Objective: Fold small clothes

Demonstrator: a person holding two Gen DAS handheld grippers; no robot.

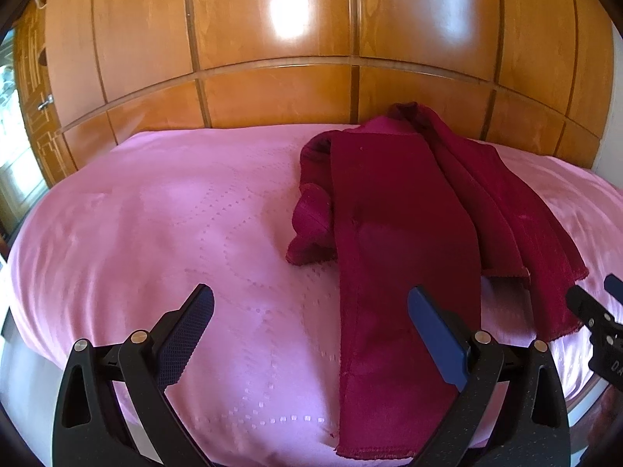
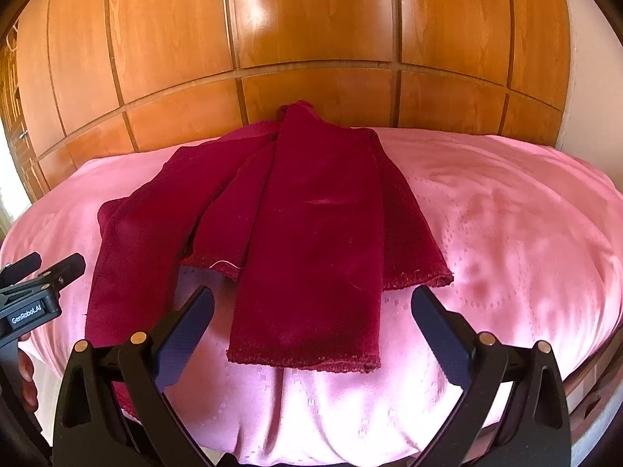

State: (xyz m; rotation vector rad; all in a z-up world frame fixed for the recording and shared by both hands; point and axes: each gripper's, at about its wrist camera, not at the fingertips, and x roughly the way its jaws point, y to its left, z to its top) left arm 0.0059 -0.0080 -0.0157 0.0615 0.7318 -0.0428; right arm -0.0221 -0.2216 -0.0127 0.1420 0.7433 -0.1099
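Note:
A dark red velvety garment (image 1: pixel 405 210) lies spread on the pink bedspread (image 1: pixel 175 214), its long panels running toward me. In the right wrist view the garment (image 2: pixel 311 241) lies straight ahead, one panel's hem between the fingers. My left gripper (image 1: pixel 311 303) is open and empty, held above the bed with its right finger over the left panel's edge. My right gripper (image 2: pixel 311 307) is open and empty just in front of the near hem. The right gripper's tip also shows in the left wrist view (image 1: pixel 595 295), and the left gripper shows in the right wrist view (image 2: pixel 43 268).
A glossy wooden wardrobe (image 1: pixel 272 58) with panelled doors stands right behind the bed. The pink bedspread (image 2: pixel 506 233) has bare room to the left and right of the garment. The bed's near edge drops off below the grippers.

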